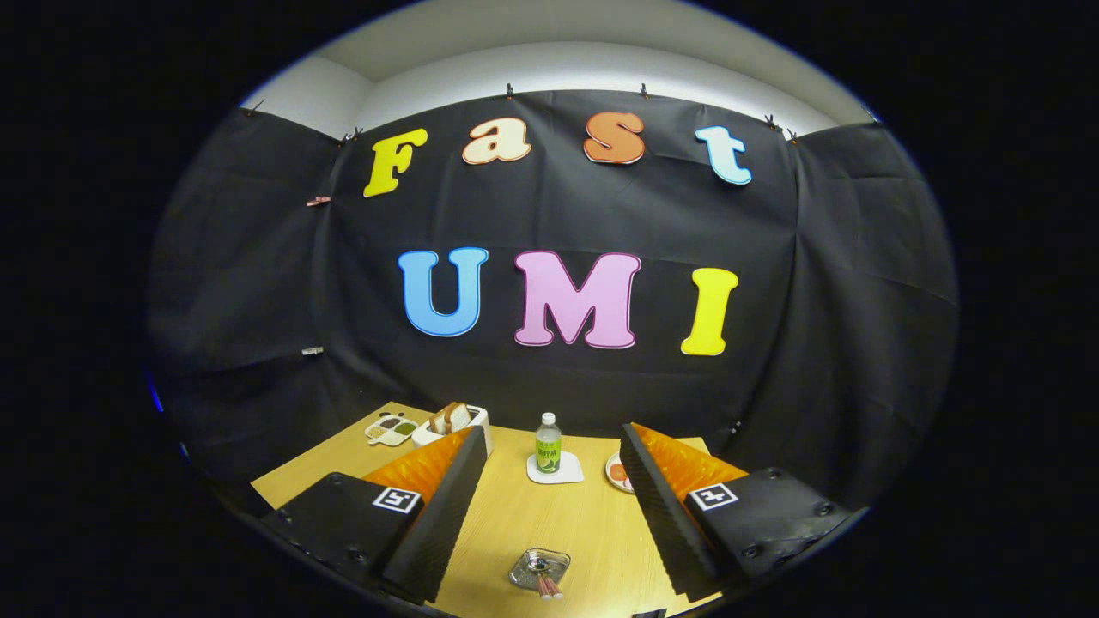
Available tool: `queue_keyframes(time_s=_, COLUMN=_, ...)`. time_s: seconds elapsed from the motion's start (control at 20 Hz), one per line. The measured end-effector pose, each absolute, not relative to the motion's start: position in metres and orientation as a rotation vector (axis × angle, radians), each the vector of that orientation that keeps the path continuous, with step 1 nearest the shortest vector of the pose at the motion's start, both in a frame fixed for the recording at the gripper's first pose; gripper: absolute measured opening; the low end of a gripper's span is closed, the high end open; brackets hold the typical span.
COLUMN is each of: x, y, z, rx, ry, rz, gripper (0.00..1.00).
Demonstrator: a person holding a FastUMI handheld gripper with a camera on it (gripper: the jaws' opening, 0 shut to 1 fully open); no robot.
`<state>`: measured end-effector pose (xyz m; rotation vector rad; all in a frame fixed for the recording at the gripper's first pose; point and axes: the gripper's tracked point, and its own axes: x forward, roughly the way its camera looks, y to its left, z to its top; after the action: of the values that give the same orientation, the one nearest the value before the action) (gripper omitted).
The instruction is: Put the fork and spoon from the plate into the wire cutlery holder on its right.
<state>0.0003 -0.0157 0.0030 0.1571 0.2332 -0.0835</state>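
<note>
Above the wooden counter the tongs hang with their two fingers spread wide apart and nothing held between them. Going from the left, a small divided dish with dark and green bits lies at the far corner, and just beside it a white toaster with bread slices standing in it shows behind the left finger. Between the fingers and well beyond them, a bottle with a green label stands upright on a white coaster. Nearer, between the fingertips, a small clear glass tray lies on the counter with a pair of reddish sticks touching its near edge. Further right, a plate with a reddish pattern peeks out behind the right finger; whether cutlery lies on it cannot be told.
</note>
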Motion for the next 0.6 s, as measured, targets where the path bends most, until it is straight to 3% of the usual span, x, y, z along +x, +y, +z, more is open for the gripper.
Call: queue_keyframes(time_s=0.6, x=-0.023, y=-0.009, z=-0.008, rx=0.111, ry=0.201, rz=0.002, gripper=0.97)
